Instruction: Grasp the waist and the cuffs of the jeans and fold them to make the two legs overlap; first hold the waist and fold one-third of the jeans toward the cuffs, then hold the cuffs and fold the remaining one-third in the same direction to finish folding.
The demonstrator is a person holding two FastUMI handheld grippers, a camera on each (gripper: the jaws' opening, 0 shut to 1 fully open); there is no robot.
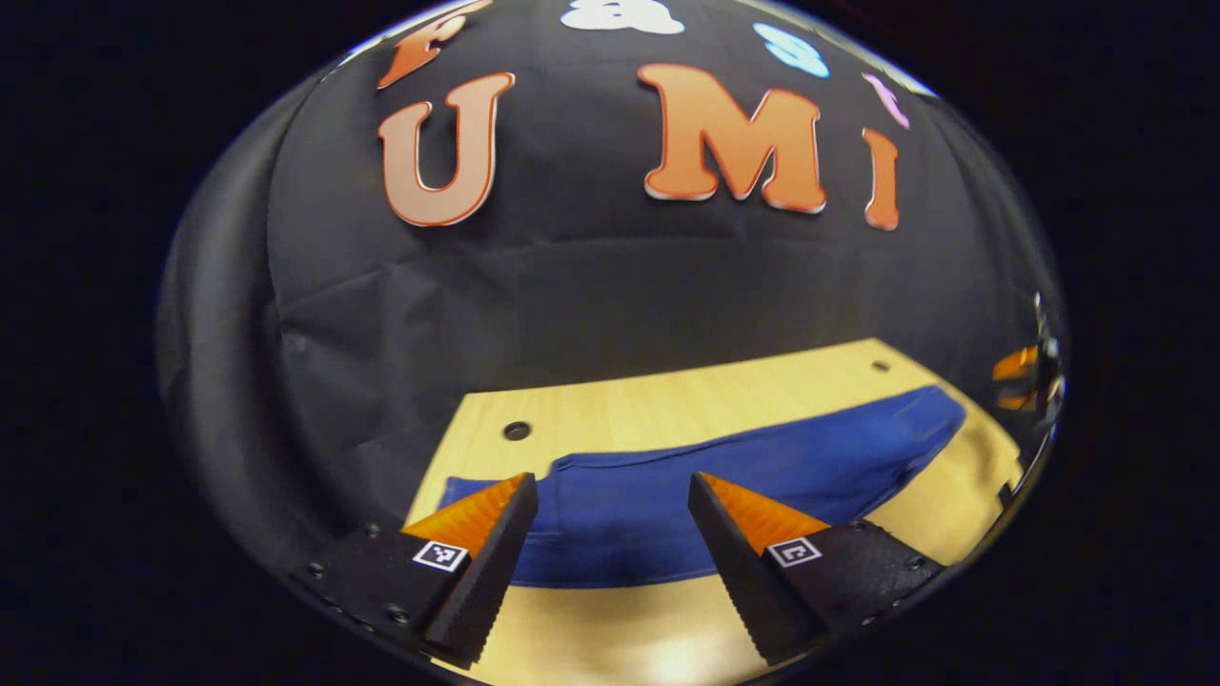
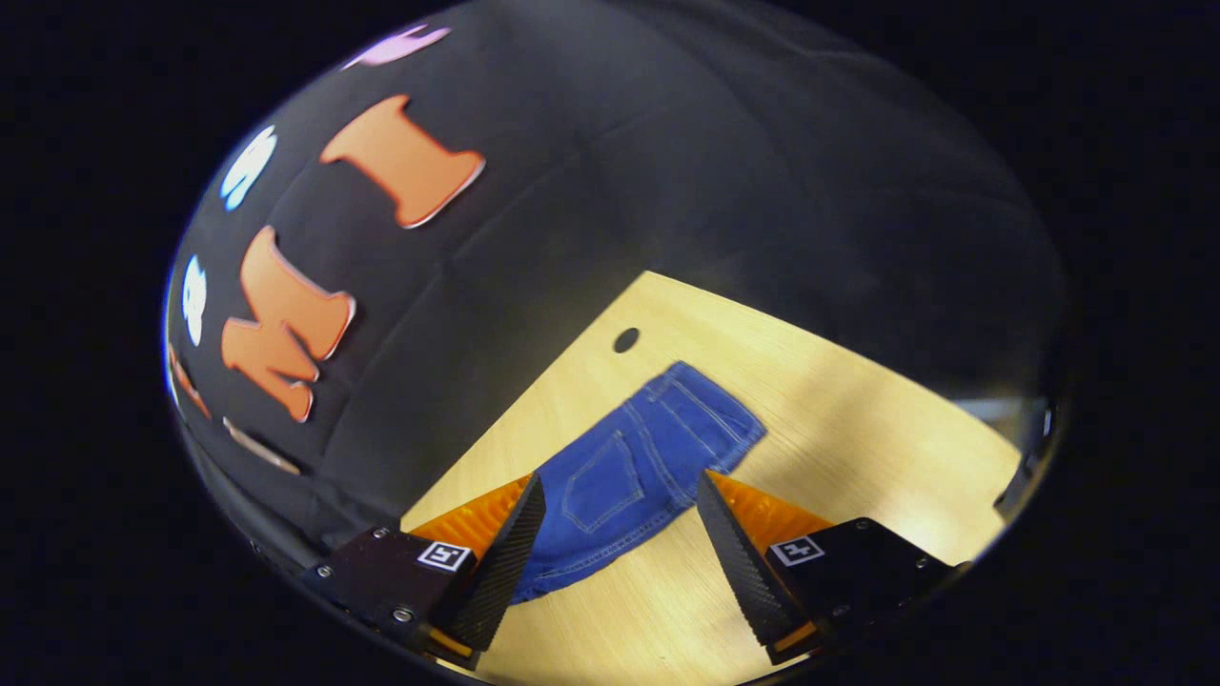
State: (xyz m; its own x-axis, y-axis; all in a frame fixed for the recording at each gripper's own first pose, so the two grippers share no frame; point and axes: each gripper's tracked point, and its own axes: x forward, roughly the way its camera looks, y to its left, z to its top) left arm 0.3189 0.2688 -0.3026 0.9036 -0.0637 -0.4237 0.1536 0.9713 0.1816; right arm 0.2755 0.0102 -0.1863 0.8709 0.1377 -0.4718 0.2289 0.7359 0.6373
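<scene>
Blue jeans lie flat across the light wooden table in the left gripper view, stretching from the table's left edge toward the right. My left gripper hovers open just in front of them, nothing between its fingers. The other gripper shows small at the far right edge of that view. In the right gripper view the jeans show their waist end with a back pocket, lying on the table. My right gripper stands open above the near part of that end, holding nothing.
Round holes mark the tabletop near its back edge. The black cloth wall rises right behind the table. Bare wood lies in front of the jeans and to the right.
</scene>
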